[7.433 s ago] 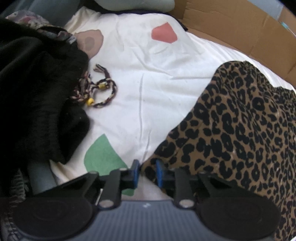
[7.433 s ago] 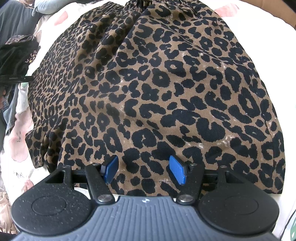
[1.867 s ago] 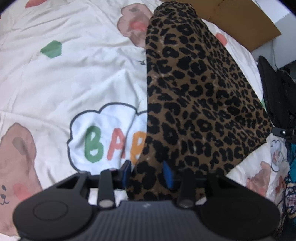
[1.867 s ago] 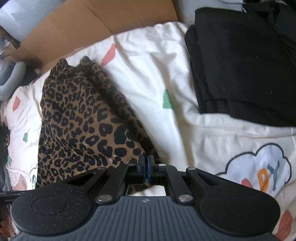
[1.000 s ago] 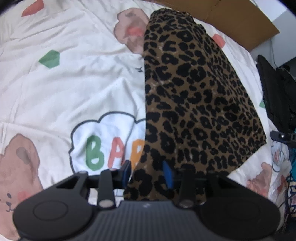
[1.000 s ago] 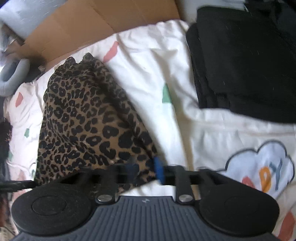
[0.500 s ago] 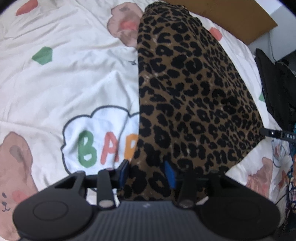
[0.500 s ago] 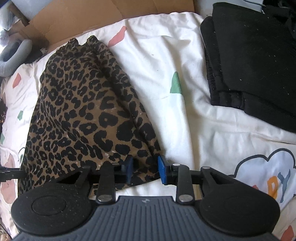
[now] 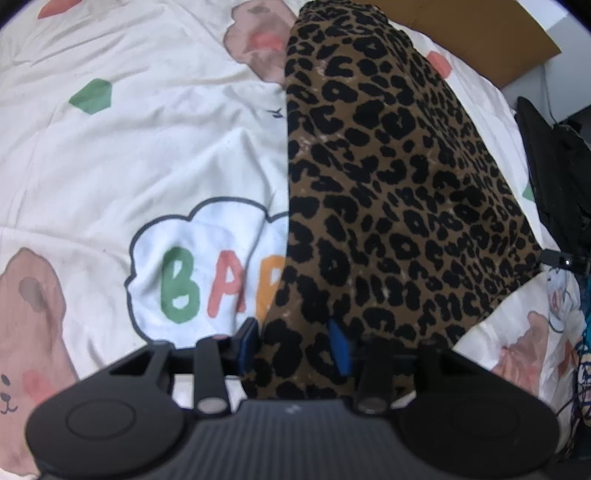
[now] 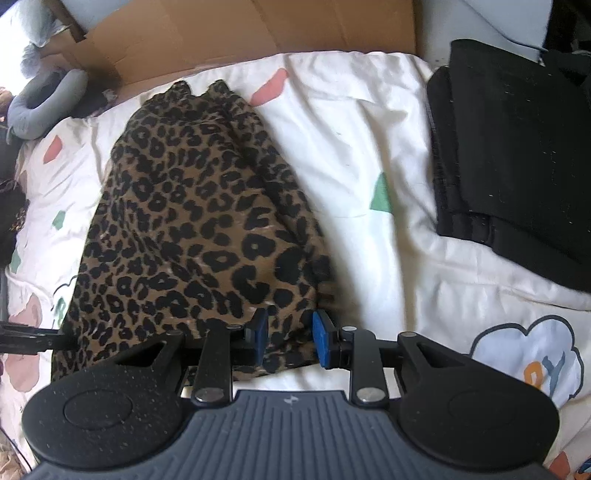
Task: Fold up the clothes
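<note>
Brown-and-black leopard-print cloth garment [image 9: 388, 166] lying folded lengthwise on white cartoon-print bed cover [image 9: 147, 147], running from 6 to 12 o'clock in the left wrist view, narrow end far, wide hem near. Left gripper [image 9: 293, 345] at the near hem, 6 o'clock, fingers about half apart with bunched cloth filling the gap, seemingly pinched. Right gripper [image 10: 290, 338] on the opposite near corner, 6 o'clock in its view, fingers narrow and clamped on a thick fold of the same garment [image 10: 192, 221]. Folded black clothing stack [image 10: 517, 147] well apart at 2 o'clock, brown cardboard sheet [image 10: 221, 33] at 12. Handling, judged: thin, light, limp, no stiffness, likely to sag and slide between layers, not fragile. Best taken at the two hem corners, all layers pinched together, kept taut between both hands. Risk: lower layer slipping free, fold skewing.
</note>
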Action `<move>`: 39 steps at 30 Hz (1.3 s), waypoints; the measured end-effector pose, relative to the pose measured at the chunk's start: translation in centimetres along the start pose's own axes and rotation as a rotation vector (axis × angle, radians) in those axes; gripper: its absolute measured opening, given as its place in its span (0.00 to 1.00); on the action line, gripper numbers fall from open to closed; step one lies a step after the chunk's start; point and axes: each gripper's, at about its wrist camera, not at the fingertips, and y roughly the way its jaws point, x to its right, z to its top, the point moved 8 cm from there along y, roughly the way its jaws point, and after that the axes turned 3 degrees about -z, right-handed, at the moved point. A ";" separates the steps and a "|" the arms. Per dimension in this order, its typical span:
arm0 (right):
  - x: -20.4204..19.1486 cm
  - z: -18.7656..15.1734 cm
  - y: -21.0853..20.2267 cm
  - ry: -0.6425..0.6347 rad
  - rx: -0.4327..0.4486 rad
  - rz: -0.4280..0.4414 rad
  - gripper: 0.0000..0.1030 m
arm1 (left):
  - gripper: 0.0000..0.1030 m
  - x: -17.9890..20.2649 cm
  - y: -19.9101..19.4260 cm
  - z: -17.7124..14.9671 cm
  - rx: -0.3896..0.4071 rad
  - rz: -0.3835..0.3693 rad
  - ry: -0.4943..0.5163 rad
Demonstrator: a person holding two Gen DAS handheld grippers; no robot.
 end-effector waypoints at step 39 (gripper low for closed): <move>4.4 -0.5 -0.4 0.283 0.014 0.131 0.00 | 0.27 13.7 -3.4 22.7 0.149 0.060 0.117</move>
